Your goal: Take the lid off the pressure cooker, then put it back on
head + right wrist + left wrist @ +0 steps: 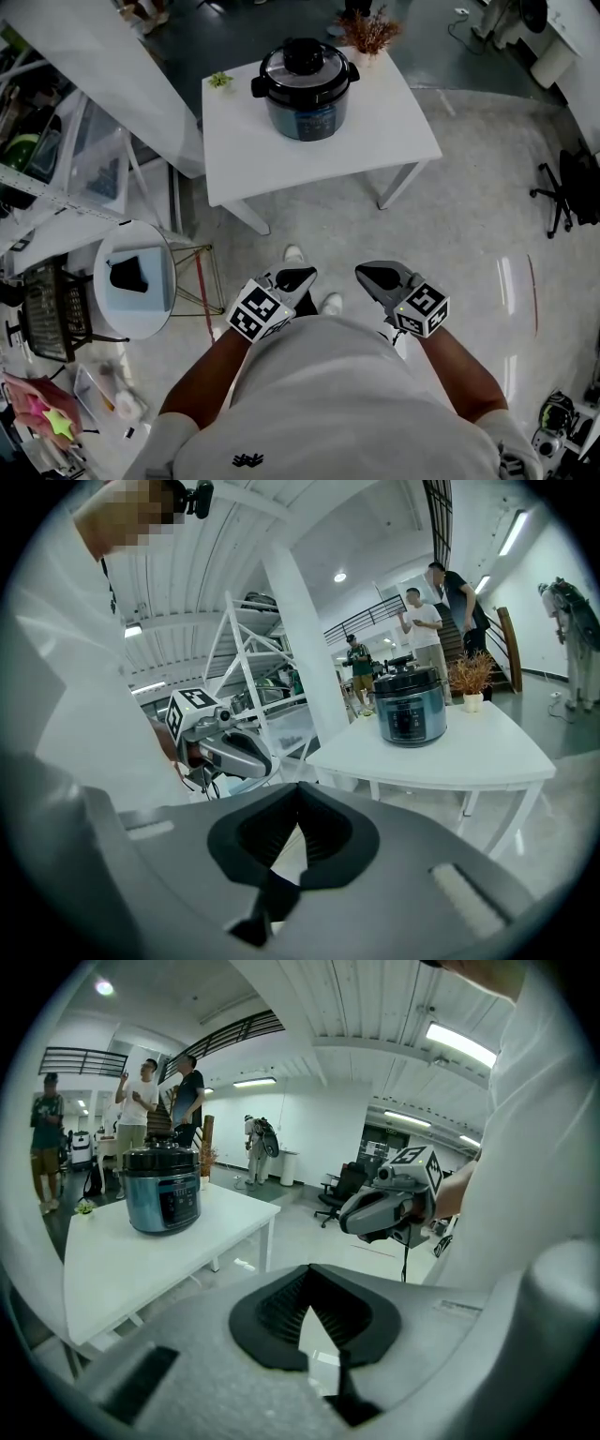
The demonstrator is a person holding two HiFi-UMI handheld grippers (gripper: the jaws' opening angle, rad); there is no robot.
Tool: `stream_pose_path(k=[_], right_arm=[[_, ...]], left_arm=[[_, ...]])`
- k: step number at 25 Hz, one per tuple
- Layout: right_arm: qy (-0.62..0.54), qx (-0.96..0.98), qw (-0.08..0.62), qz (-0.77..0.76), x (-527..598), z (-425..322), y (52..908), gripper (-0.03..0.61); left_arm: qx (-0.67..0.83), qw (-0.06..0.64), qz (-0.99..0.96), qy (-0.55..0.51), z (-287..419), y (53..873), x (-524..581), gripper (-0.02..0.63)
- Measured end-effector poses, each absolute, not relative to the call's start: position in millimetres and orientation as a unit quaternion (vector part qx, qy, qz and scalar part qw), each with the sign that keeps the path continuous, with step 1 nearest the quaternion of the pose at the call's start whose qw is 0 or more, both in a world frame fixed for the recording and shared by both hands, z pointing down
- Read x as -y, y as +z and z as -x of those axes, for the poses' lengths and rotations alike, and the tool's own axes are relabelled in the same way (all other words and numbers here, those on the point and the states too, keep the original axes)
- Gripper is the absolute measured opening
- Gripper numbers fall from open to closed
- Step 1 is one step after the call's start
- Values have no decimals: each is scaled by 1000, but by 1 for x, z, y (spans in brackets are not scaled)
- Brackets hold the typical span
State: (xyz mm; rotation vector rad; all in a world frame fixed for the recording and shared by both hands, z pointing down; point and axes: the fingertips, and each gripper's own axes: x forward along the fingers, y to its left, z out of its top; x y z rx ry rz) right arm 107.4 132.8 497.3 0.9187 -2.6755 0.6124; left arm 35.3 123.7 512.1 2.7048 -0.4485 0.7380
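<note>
Now gripping nothing with the left claw (295, 278), clenched tip to tip and pointed forward and somewhat down over the pale floor (469, 234). Same with the right claw (380, 277) just beside it on the right: clenched, empty, apart from the left one and level with it, both close in front of the white shirt (328, 394). Just past the left claw's tip, a white shoe (294, 253). Well ahead of both claws and well apart from them, a white bench (384, 131). On it, upright toward the far edge, the pressure cooker (309, 108), blue-grey with black side handles, and the lid (307, 64) seated on top. Left of the cooker, a small green plant (220, 81); right of it, at the far corner, a pot of dried reddish sprigs (368, 33). Off to the left of the left claw, a round white side table (141, 323) carrying a dark object.
</note>
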Motion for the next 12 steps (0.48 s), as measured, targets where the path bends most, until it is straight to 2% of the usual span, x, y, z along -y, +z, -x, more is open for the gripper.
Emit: stream_pose_path(k=[12], right_arm=[[204,919,130,-311,-135,-104,499,12]], left_arm=[[158,168,-940,250,-34,515,-124,7]])
